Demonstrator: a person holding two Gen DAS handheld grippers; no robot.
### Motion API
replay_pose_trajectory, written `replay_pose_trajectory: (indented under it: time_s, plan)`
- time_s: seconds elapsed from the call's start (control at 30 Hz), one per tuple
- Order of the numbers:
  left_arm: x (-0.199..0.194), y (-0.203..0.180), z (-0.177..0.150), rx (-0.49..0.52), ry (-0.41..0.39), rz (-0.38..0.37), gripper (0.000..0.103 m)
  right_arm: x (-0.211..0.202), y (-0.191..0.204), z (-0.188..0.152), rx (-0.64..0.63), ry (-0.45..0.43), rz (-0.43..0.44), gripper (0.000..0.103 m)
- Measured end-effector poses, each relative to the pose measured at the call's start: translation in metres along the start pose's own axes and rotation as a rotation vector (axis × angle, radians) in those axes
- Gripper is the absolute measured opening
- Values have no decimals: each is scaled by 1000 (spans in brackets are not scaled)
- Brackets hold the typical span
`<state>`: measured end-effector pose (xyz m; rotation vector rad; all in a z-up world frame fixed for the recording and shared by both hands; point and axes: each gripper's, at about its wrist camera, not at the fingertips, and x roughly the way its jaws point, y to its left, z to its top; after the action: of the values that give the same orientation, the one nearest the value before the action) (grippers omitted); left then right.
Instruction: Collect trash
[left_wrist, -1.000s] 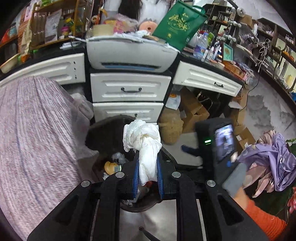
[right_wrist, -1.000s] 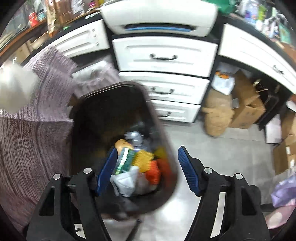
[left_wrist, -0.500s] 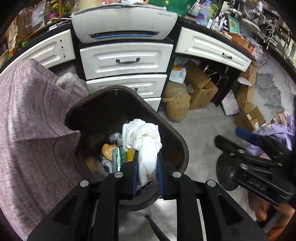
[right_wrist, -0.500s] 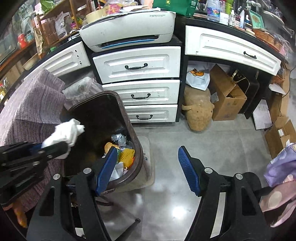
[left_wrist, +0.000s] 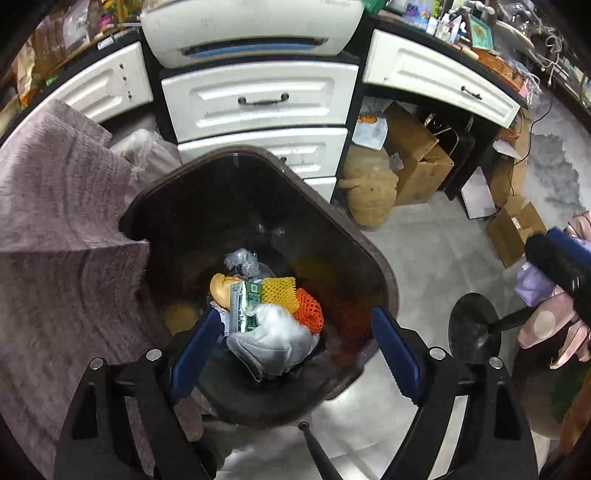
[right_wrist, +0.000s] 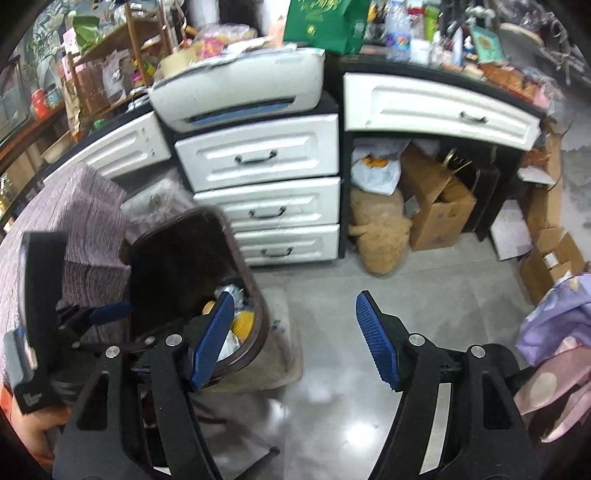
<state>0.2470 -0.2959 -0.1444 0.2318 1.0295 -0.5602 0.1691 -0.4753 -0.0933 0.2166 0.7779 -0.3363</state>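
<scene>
- Now the left gripper hangs over the dark trash bin; its jaws have just been opening, with nothing pinched, so the white crumpled tissue lies on the rubbish inside.
- Right gripper, jaws spread and empty, points at bare floor.
- A purple-grey blanket overlaps the bin's left rim; white drawers stand behind.

Dark brown bin; yellow mesh; orange mesh; white drawers.
</scene>
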Motion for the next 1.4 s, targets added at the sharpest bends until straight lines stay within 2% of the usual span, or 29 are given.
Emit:
replay_pose_trajectory:
  time_s: [0.07,0.17,0.27,0.43,0.6,0.63,0.7,0.77,0.83,0.97,1.1,1.27,1.4]
  plan:
    - [-18,-3,-3,-6,-44,-21,85,-13,-4,2,20,-45,-14,77]
    - [-63,-8,-9,-12,-148,-62,98,-43,-12,4,76,-130,-31,82]
    - [-113,-10,-21,3,-262,-64,97,-72,-15,7,109,-196,-29,85]
    - [-188,-3,-51,26,-429,6,98,-119,5,0,120,-260,26,92]
    - [-248,9,-96,72,-580,109,98,-162,49,-25,88,-311,94,97]
    - [-256,12,-106,68,-596,131,98,-171,58,-33,83,-335,121,97]
    - [-269,19,-120,39,-616,177,98,-185,75,-43,64,-365,110,97]
    - [-282,28,-137,-14,-628,201,98,-196,88,-53,39,-388,93,97]
    - [-293,32,-149,-56,-641,216,98,-206,99,-63,11,-412,116,97]
    - [-310,40,-174,-139,-682,314,98,-228,124,-83,-111,-458,146,97]
    - [-323,43,-196,-197,-712,326,98,-248,136,-106,-131,-500,193,97]
    - [-334,45,-213,-230,-715,404,98,-265,144,-128,-150,-586,196,97]
    - [-342,49,-218,-255,-736,419,98,-272,148,-138,-173,-620,204,97]
